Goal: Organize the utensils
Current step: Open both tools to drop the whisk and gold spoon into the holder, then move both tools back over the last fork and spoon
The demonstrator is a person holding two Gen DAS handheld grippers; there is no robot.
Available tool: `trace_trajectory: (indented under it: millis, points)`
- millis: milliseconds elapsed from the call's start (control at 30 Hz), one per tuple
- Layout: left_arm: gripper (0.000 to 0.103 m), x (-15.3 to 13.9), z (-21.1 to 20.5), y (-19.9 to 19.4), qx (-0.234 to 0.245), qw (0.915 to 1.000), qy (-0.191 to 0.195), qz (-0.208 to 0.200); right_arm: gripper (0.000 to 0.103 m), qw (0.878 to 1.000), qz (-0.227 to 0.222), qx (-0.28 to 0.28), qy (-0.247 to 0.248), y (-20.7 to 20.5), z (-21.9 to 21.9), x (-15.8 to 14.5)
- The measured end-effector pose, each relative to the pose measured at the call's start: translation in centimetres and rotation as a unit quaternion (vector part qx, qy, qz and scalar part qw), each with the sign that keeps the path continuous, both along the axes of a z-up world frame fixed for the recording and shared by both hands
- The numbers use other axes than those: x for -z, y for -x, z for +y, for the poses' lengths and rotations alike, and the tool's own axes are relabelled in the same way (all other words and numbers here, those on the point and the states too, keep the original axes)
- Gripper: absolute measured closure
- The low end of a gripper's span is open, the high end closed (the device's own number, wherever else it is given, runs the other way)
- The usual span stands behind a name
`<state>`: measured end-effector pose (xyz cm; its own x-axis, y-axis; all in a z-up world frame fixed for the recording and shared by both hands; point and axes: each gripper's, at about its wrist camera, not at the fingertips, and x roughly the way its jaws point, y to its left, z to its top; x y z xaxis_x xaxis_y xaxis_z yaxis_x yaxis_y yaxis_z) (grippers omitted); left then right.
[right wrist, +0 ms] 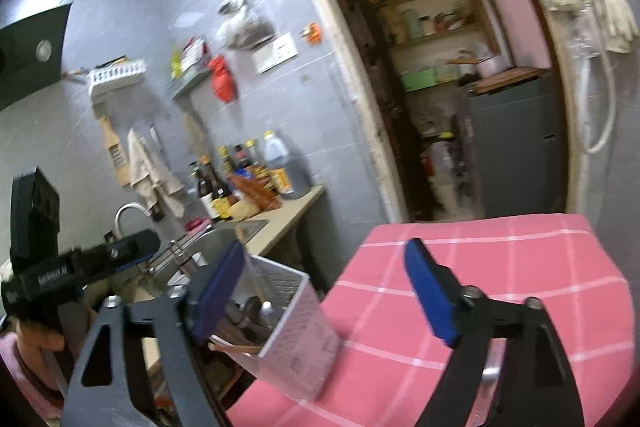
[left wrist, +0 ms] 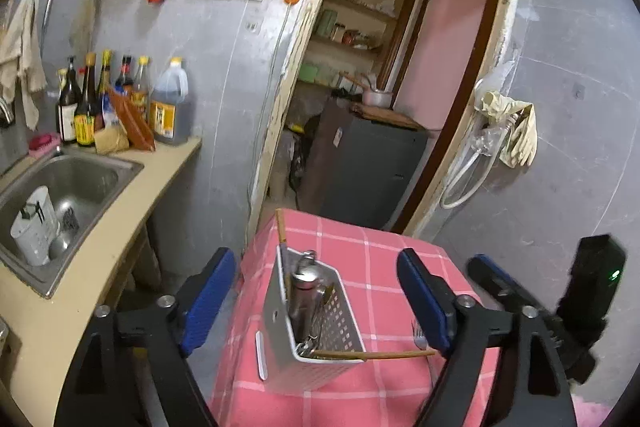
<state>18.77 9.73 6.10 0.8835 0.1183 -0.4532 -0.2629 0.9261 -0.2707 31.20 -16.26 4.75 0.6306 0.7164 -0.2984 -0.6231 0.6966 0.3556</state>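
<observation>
Showing faucet (right wrist: 130, 213), right wrist only

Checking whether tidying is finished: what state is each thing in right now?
left gripper: open, holding nothing
right gripper: open, holding nothing
utensil caddy: upright on the pink tablecloth, filled with utensils
chopstick: lying across the caddy's rim
fork: on the cloth, outside the caddy

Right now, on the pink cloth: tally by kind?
White perforated utensil holder: 1
Chopstick lying across the holder's rim: 1
Chopstick sticking up at its far corner: 1
Fork on the cloth beside it: 1
Total: 4
</observation>
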Motion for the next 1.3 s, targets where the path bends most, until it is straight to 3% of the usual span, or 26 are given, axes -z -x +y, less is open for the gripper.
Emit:
trace_trajectory:
  millis: [167, 467, 933, 1133, 1300]
  points:
    - [0.002, 0.3, -3.1, 0.4, -0.01, 0.9984, -0.048, -0.028, 0.01, 0.999, -0.015, 0.048, 0.018, 1.0, -3.5, -0.7]
    - [0.001, 0.9, -9.8, 0.0, 0.028, 0.9934, -0.099, -0.05, 0.002, 0.989, -0.024, 0.132, 0.063, 3.4, -10.0, -0.5]
    - [0.001, 3.2, -17.2, -3.6, 0.122, 0.9897, -0.065, -0.039, 0.002, 0.972, 0.004, 0.215, 0.095, 4.0, -18.0, 1.9]
    - [0.001, 5.9, -19.3, -5.9, 0.15, 0.987, -0.058, 0.006, 0.002, 0.971, 0.053, 0.212, 0.094, 2.9, -20.2, 5.5]
    - [0.001, 8.6, -20.1, -8.2, 0.181, 0.9812, -0.034, 0.059, 0.002, 0.973, 0.122, 0.181, 0.073, 1.5, -21.0, 10.1]
